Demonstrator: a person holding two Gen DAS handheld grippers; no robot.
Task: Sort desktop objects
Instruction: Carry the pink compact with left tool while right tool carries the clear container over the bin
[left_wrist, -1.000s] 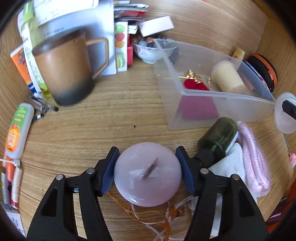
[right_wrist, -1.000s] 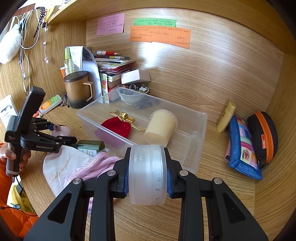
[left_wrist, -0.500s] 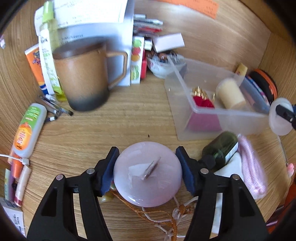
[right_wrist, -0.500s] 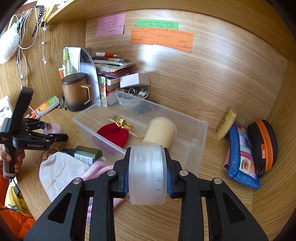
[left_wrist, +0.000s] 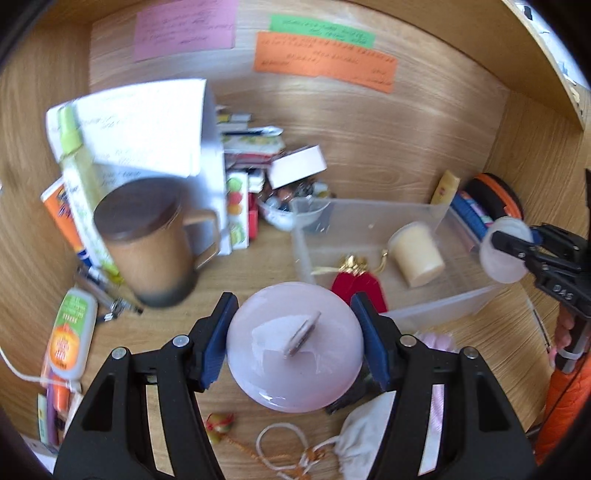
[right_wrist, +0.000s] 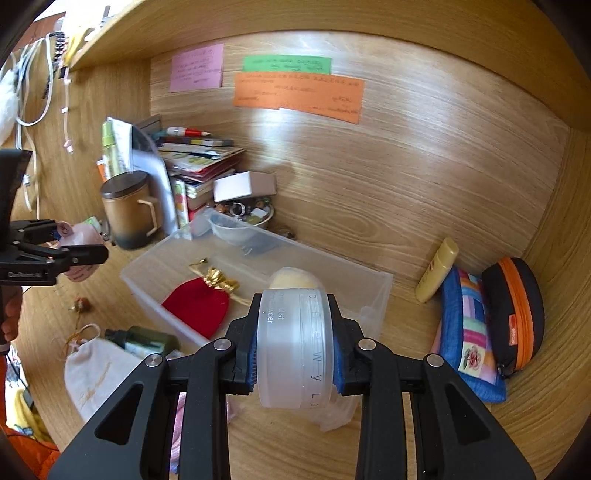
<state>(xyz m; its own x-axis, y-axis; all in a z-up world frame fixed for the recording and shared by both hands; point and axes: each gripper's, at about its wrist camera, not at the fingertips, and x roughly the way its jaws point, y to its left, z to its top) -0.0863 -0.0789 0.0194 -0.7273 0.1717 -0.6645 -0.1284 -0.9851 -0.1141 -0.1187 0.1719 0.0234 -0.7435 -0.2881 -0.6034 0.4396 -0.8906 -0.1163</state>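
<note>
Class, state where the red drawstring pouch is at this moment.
The red pouch lies inside the clear plastic bin, at its left end in the right wrist view, beside the cream jar.

Bright daylight, warm wood tones. Glare patch on the back wall (right_wrist: 280, 122) under the orange note (right_wrist: 297, 96), sheen streaks to its right. Left wrist view heavily motion-blurred: brown mug (left_wrist: 147, 240), papers (left_wrist: 140, 122) and notes smeared; right wrist view sharp. Strong fisheye bending, dark vignette at all corners. Soft shadows beneath the clear bin (right_wrist: 369, 291).
</note>
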